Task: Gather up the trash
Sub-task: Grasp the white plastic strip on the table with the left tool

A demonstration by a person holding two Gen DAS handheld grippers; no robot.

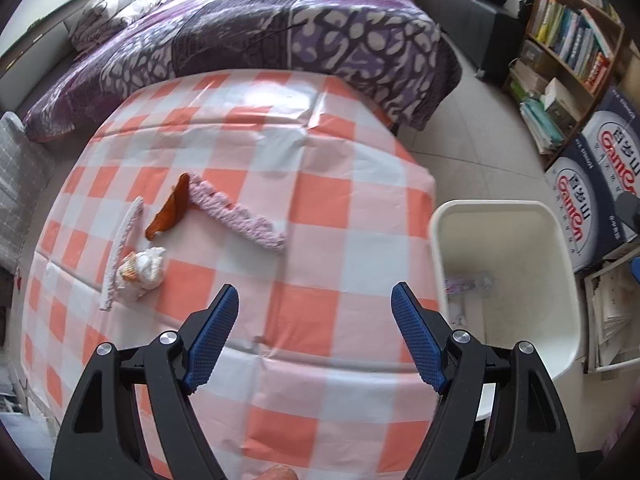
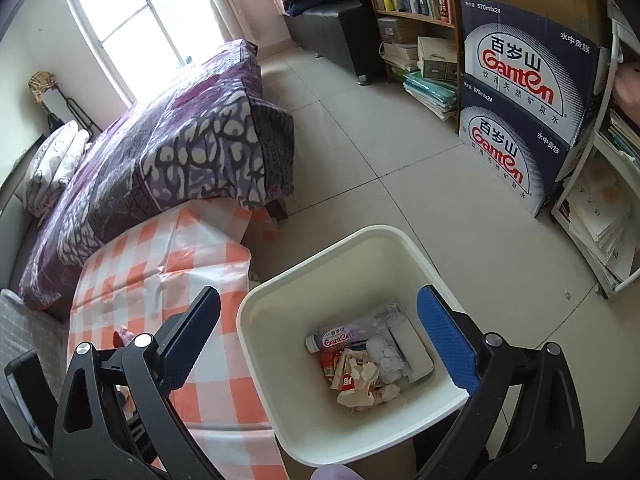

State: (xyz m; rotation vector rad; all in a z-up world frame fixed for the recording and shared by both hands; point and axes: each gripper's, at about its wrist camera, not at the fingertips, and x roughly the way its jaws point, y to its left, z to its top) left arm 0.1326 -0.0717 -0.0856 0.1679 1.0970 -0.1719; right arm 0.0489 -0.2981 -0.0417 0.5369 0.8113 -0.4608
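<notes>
On the orange-and-white checked table [image 1: 320, 208] lie a pink wrapper [image 1: 236, 212], an orange-brown wrapper [image 1: 170, 208], a crumpled white and orange wrapper [image 1: 145, 267] and a long white strip [image 1: 120, 252], all left of centre. My left gripper [image 1: 314, 300] is open and empty above the table's near part. The white bin [image 1: 508, 280] stands right of the table. My right gripper [image 2: 318, 300] is open and empty above the bin [image 2: 280, 360], which holds a plastic bottle [image 2: 340, 336] and crumpled paper and wrappers [image 2: 368, 376].
A bed with a purple patterned cover [image 1: 260, 40] stands behind the table. Bookshelves [image 1: 568, 52] and stacked water cartons [image 2: 520, 120] line the right side. A white rack with papers [image 2: 600, 220] stands beside the cartons. Tiled floor [image 2: 400, 160] lies between bed and shelves.
</notes>
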